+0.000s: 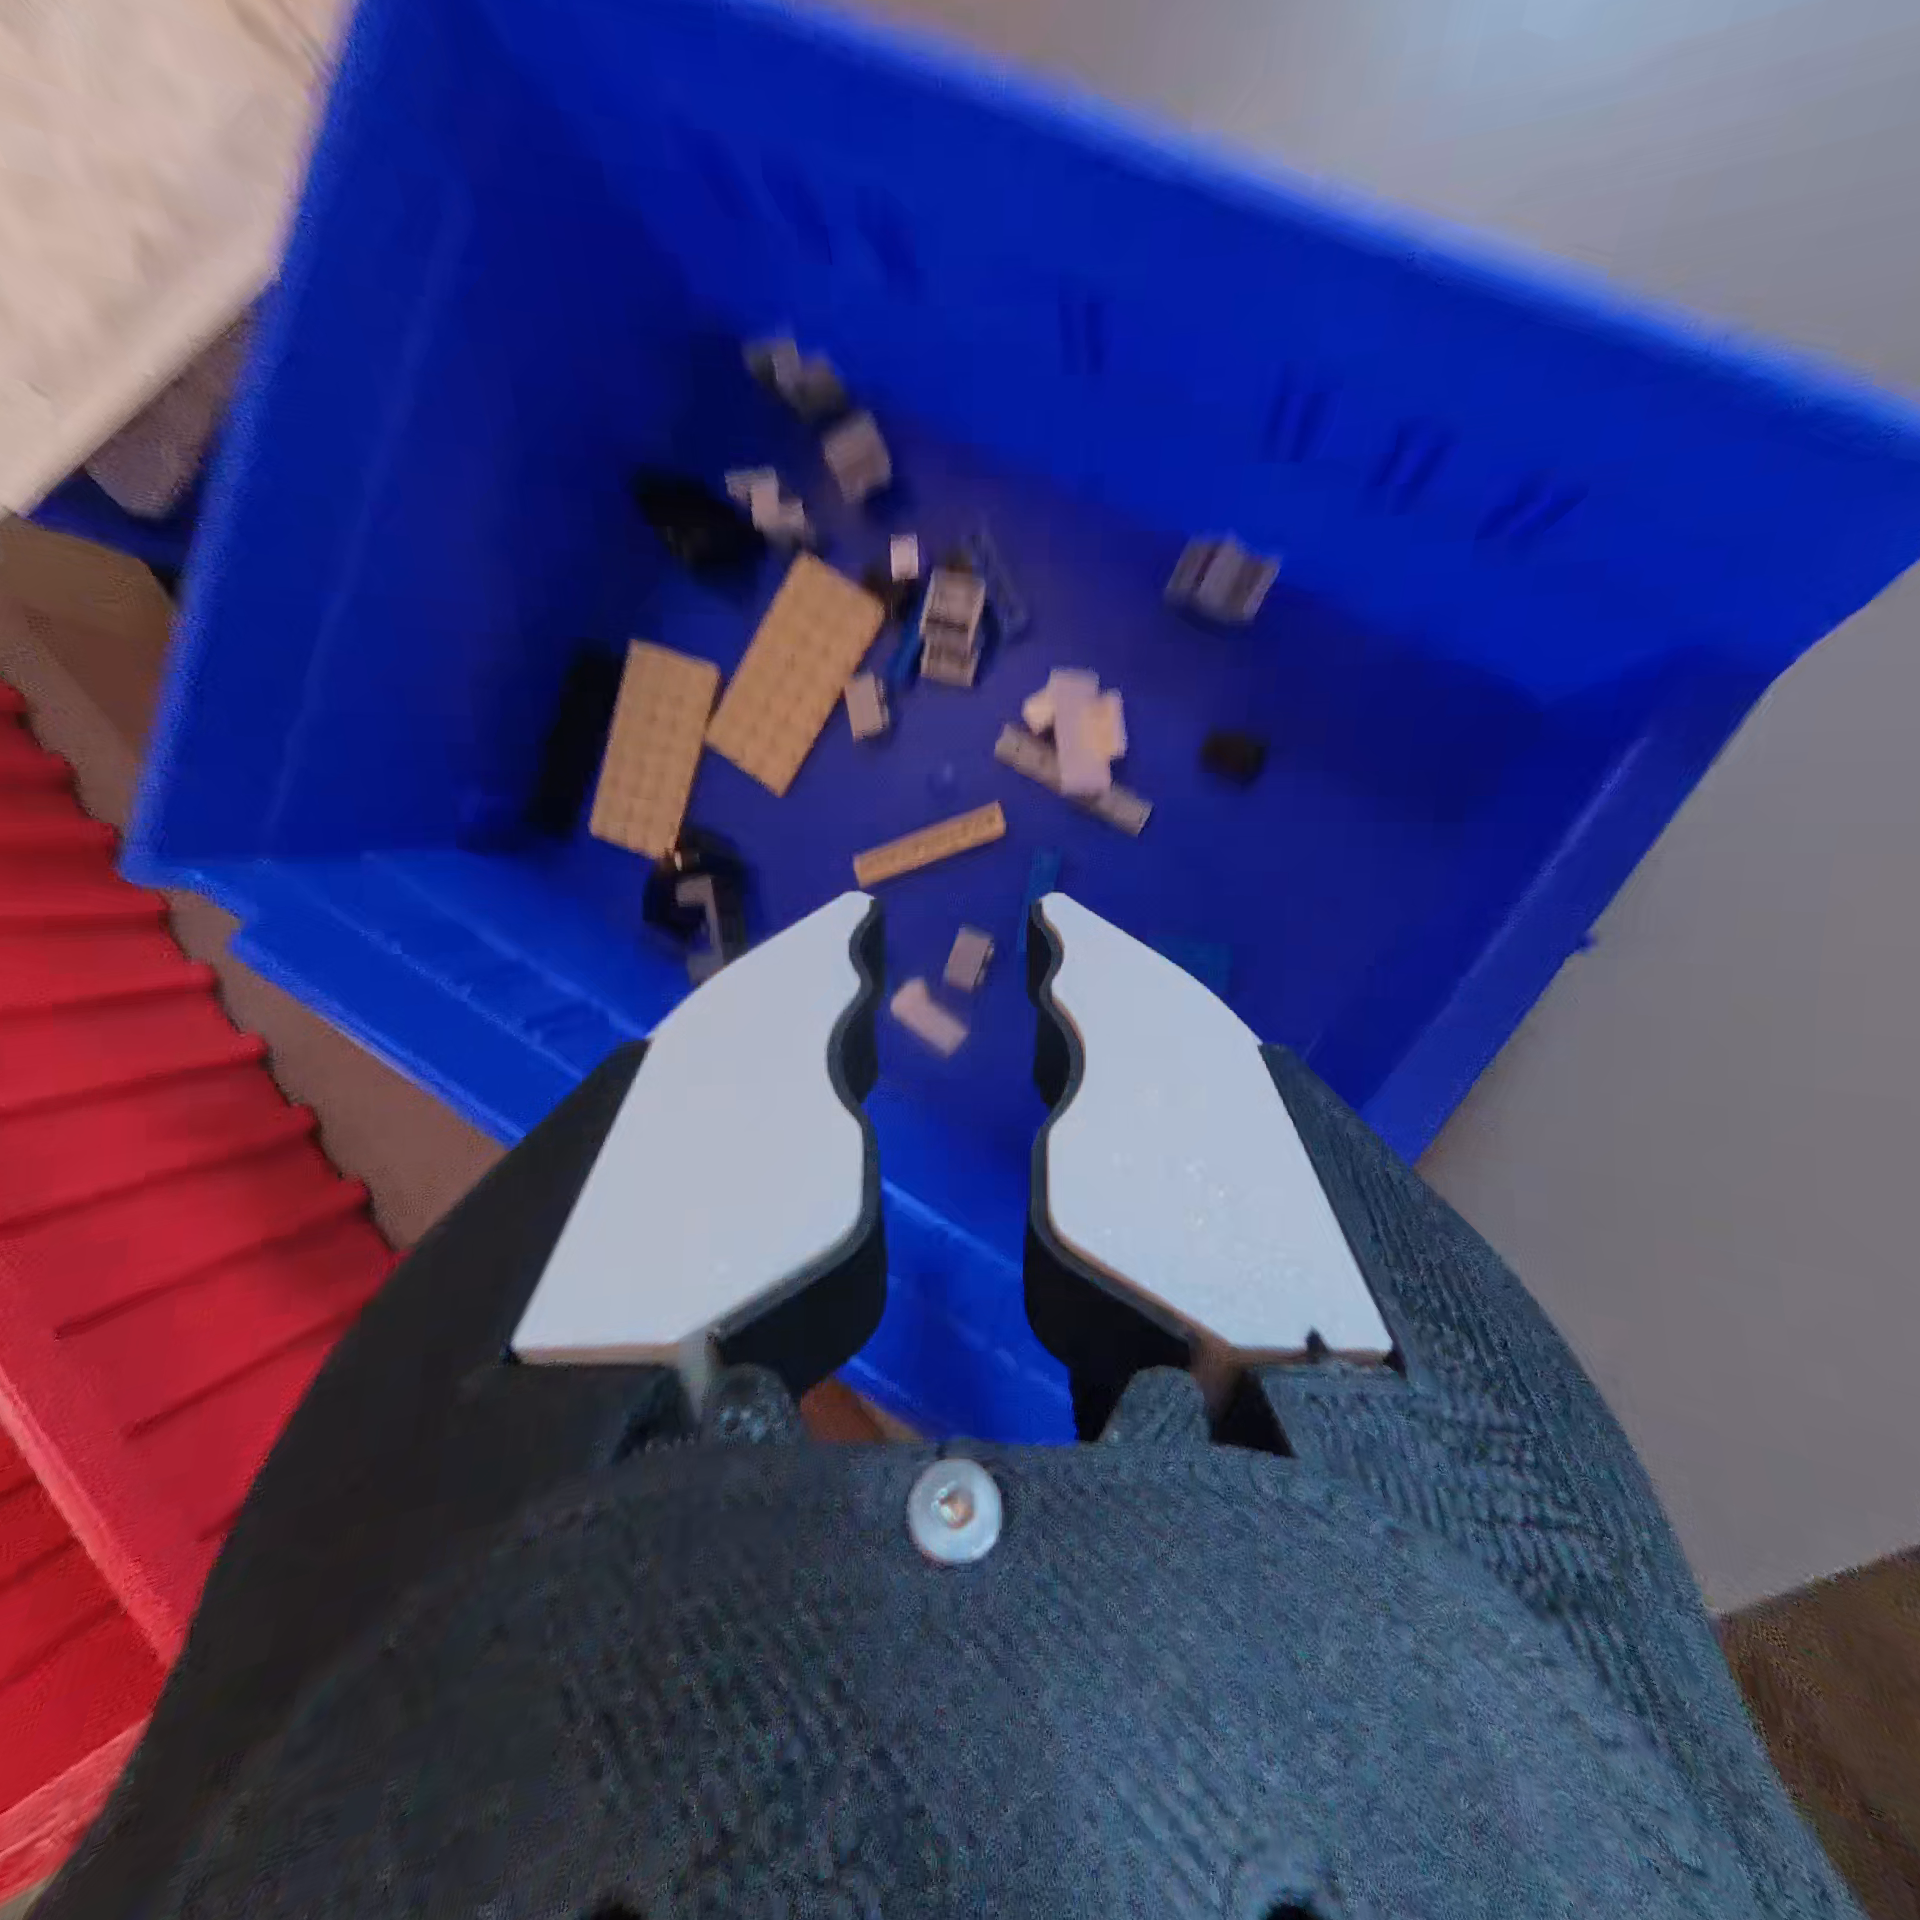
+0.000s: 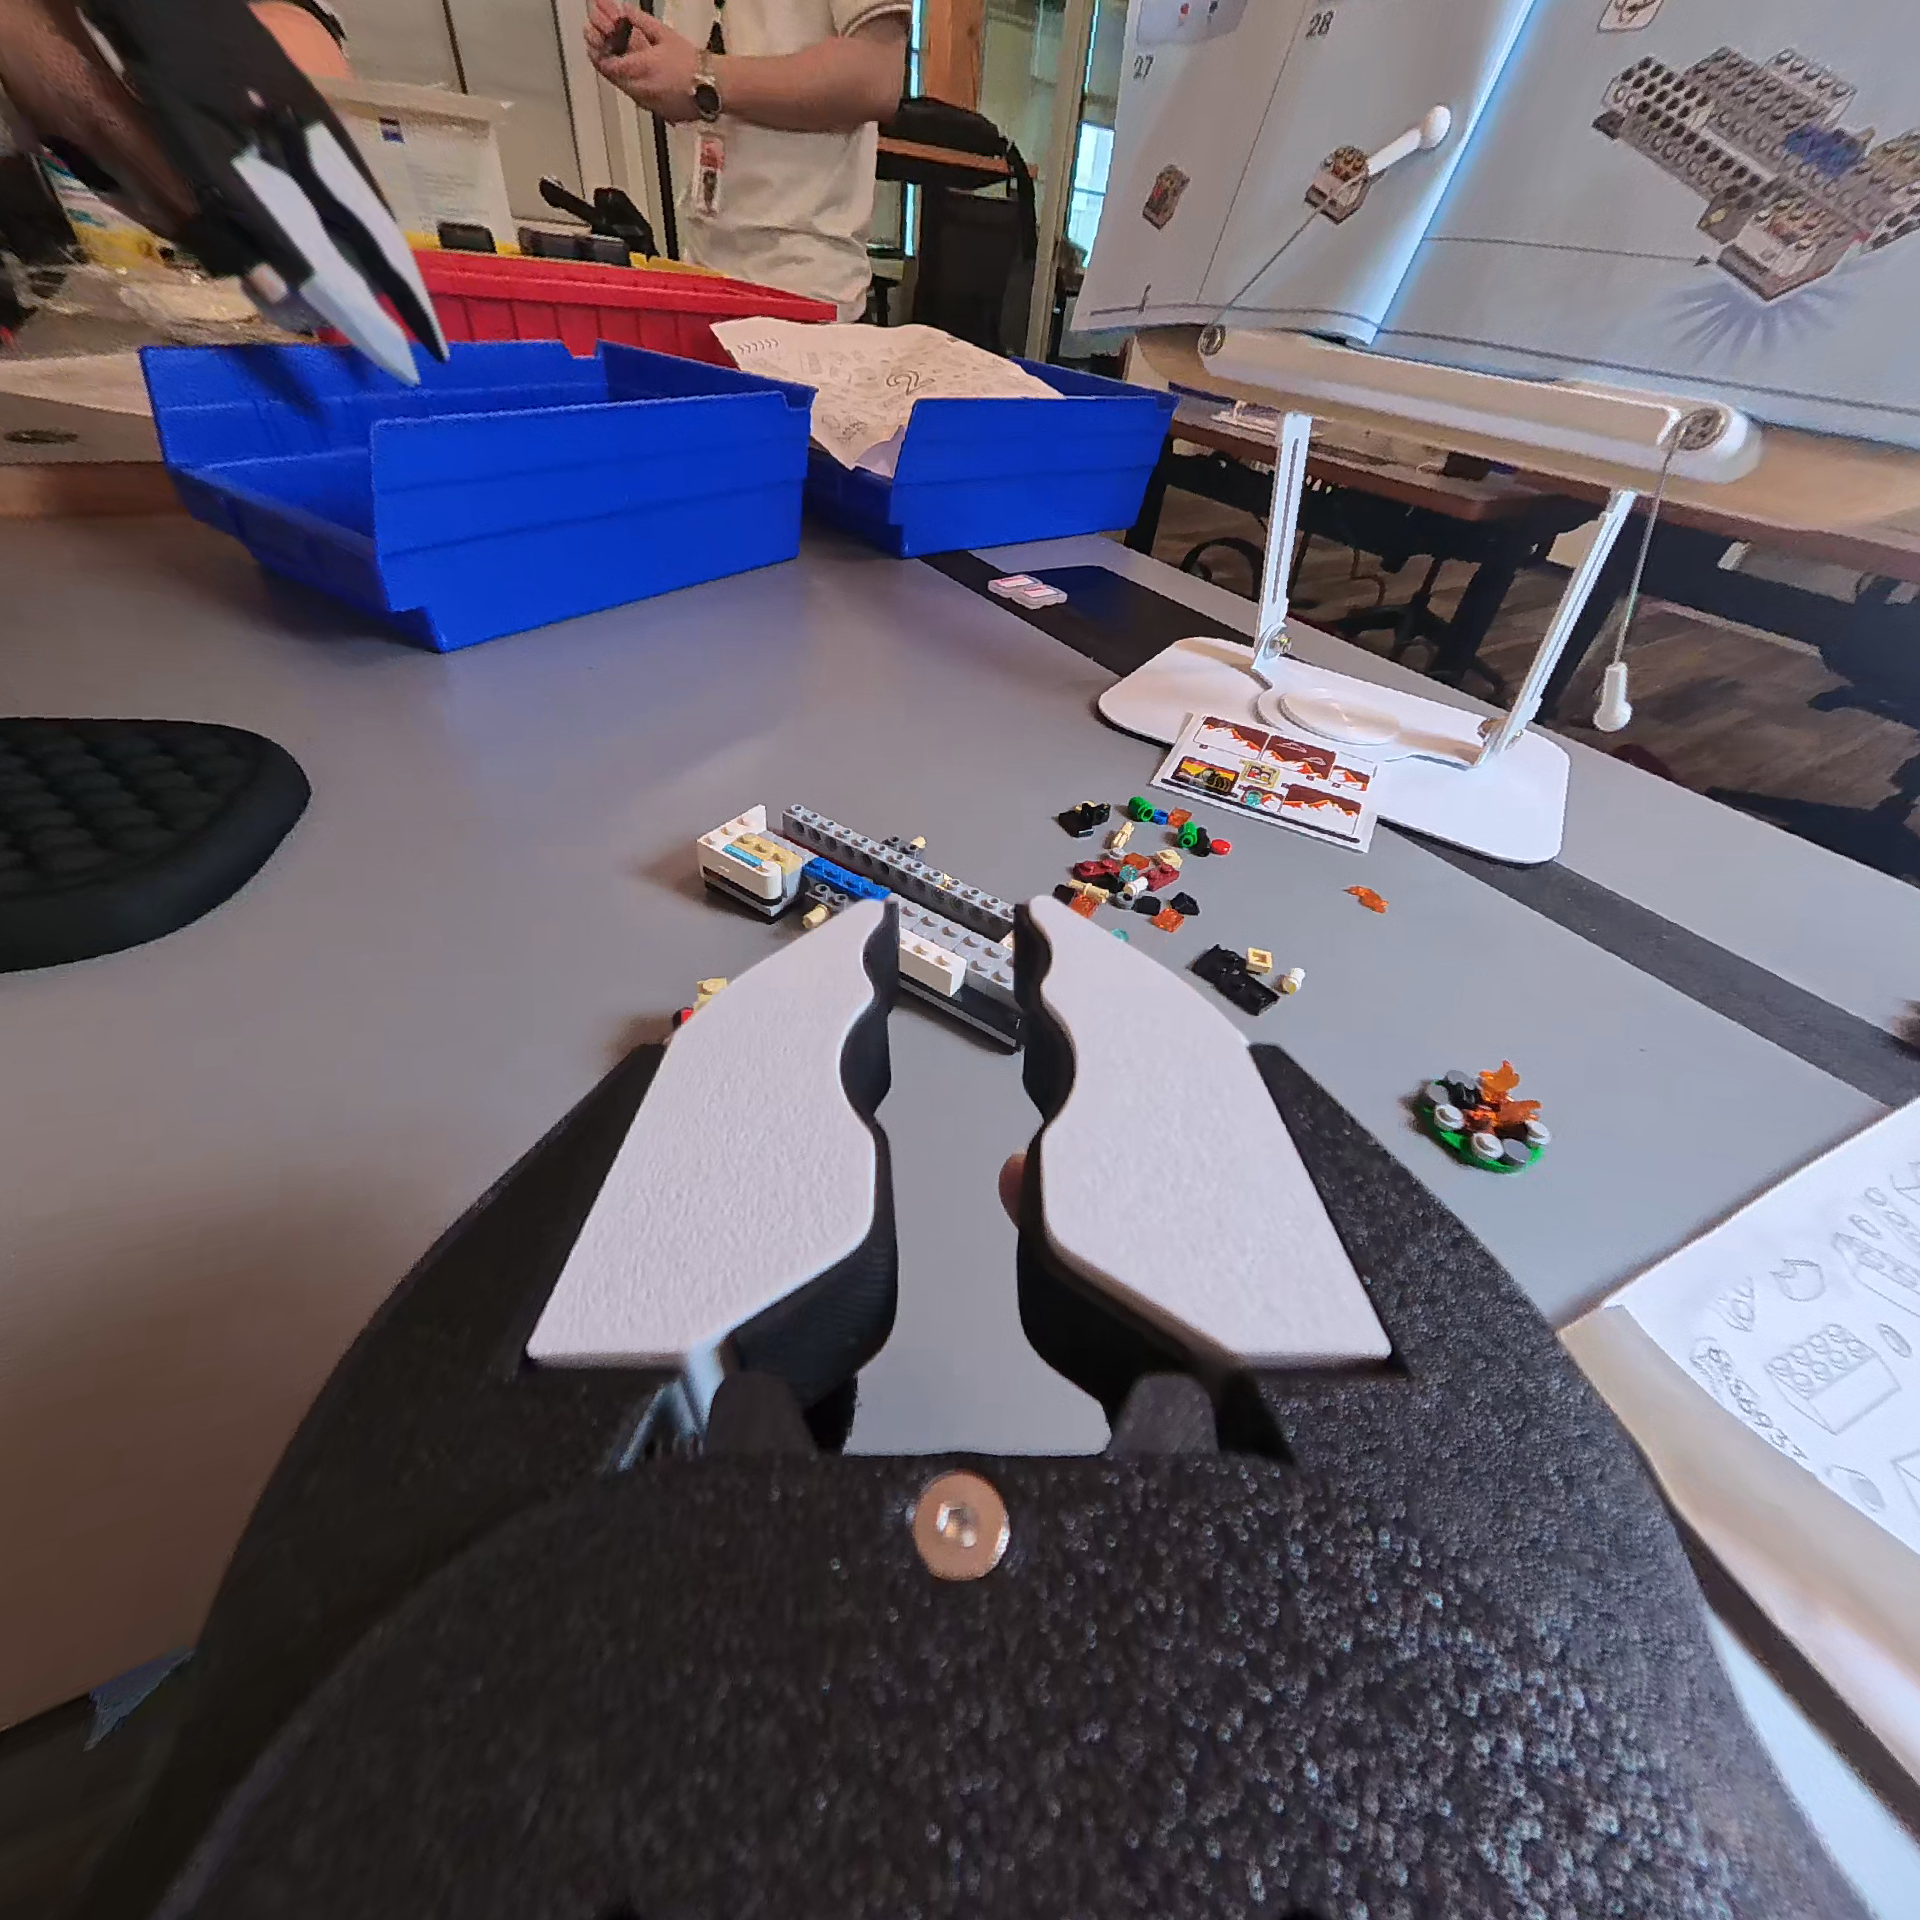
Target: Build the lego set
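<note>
left claw (image 1: 951, 914) parted, empty, above blue bin (image 1: 436, 499) of loose bricks (image 1: 795, 670) | right claw (image 2: 954, 920) parted, empty, over table (image 2: 520, 790) before partly built model (image 2: 862, 883)

- My right gripper (image 2: 954, 914): rough, grainy black printed plastic body, matt pale finger plates, one shiny metal screw.
- Blue bin (image 2: 582, 520): smooth, slightly glossy moulded plastic.
- Table (image 2: 520, 748): smooth grey top, soft sheen.
- Lego build (image 2: 862, 883): glossy hard plastic.
- Instruction sheet (image 2: 1808, 1340): matt white paper.
- Black pad (image 2: 114, 821): matt, dimpled.
</note>
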Demonstrator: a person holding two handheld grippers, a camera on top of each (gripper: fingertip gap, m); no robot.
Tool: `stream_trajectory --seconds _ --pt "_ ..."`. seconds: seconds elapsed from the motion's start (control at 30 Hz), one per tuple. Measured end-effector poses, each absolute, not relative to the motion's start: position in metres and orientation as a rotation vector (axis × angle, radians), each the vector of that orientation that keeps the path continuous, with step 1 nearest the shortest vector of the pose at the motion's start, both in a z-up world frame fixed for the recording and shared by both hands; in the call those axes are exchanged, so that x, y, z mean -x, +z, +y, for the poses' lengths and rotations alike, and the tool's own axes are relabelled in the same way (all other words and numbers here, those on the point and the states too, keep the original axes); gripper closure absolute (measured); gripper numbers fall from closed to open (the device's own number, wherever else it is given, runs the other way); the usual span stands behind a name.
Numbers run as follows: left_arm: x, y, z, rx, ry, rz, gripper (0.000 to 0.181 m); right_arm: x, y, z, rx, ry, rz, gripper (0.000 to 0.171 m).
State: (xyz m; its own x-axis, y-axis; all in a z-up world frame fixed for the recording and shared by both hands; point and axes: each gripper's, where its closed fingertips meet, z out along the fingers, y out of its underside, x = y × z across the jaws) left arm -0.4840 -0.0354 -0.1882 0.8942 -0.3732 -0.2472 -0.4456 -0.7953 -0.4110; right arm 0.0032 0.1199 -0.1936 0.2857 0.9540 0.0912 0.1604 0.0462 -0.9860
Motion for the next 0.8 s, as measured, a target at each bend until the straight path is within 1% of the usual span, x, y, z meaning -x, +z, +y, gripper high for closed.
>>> stream_trajectory --seconds 0.13,0.3,0.37,0.53,0.8 --pt "0.509 -0.233 -0.054 2.853 0.336 0.802 0.155 -0.001 -0.198 0.123 1.419 0.86 -1.11 0.152" --pt "0.529 -0.265 -0.062 3.069 0.435 1.018 0.151 -0.004 -0.194 0.125 1.403 0.835 -1.089 0.154" --pt "0.534 -0.274 -0.065 3.15 0.429 1.031 0.147 -0.005 -0.194 0.126 1.401 0.834 -1.085 0.154" --pt "0.529 -0.283 -0.061 3.249 0.296 0.953 0.147 -0.005 -0.197 0.126 1.405 0.822 -1.108 0.154" --pt "0.532 -0.282 -0.065 3.324 0.266 0.951 0.15 -0.004 -0.202 0.126 1.405 0.764 -1.153 0.156"
